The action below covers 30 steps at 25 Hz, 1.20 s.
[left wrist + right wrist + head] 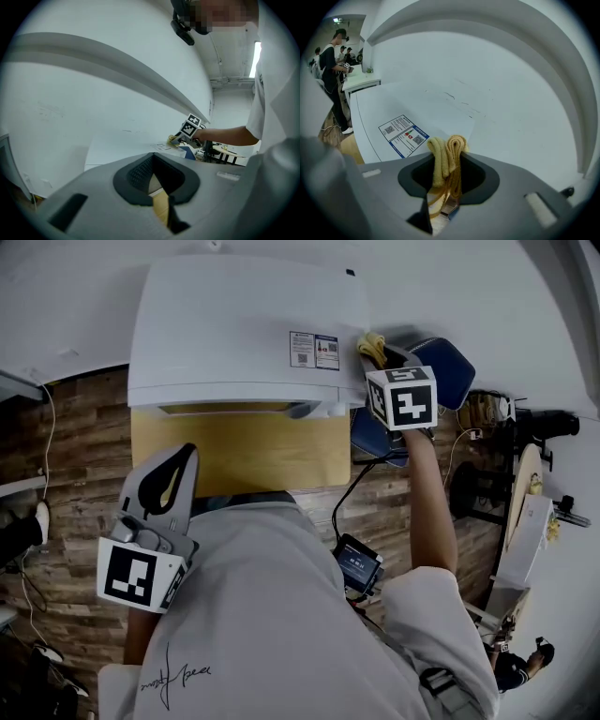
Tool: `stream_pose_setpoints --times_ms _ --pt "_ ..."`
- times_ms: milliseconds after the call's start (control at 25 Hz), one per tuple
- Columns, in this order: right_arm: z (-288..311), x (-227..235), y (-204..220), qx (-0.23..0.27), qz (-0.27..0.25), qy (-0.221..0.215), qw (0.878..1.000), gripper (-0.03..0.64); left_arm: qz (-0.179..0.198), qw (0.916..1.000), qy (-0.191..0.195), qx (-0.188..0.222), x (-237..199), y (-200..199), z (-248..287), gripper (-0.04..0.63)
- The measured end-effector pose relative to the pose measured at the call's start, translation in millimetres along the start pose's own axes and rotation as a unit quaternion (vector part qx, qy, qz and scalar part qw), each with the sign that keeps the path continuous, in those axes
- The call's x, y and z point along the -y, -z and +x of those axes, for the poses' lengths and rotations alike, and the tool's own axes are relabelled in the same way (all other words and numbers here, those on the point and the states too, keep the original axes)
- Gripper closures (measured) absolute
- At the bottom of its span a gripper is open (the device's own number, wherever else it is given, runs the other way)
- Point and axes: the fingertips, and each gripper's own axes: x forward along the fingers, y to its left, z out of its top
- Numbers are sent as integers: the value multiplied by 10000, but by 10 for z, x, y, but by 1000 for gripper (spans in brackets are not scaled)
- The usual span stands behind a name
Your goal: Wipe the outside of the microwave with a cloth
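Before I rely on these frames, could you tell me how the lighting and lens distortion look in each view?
Head view: even, bright light, dark vignetted corners, the white microwave top nearly washed out. Left gripper view: heavy fisheye bends the wall ledge; a bright light strip glares at upper right. Right gripper view: the cloth is sharp, the label print too small to read.

Head view: overhead, steeply down on microwave (234,334) top.
Left gripper view: low, further back, faces microwave.
Right gripper view: close above top.
Shared: top's sticker (313,350).
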Motion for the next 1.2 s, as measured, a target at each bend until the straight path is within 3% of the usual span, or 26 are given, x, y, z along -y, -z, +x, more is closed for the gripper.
stream_pose_setpoints --times_ms 360,1200 --pt "-18 -222 -116 161 374 91 9991 489 -132 9999 -94 47 -95 78 -192 604" --pt "-14 -912 -533 314 192 -161 9992 483 -283 9992 -275 100 -209 181 -445 604"
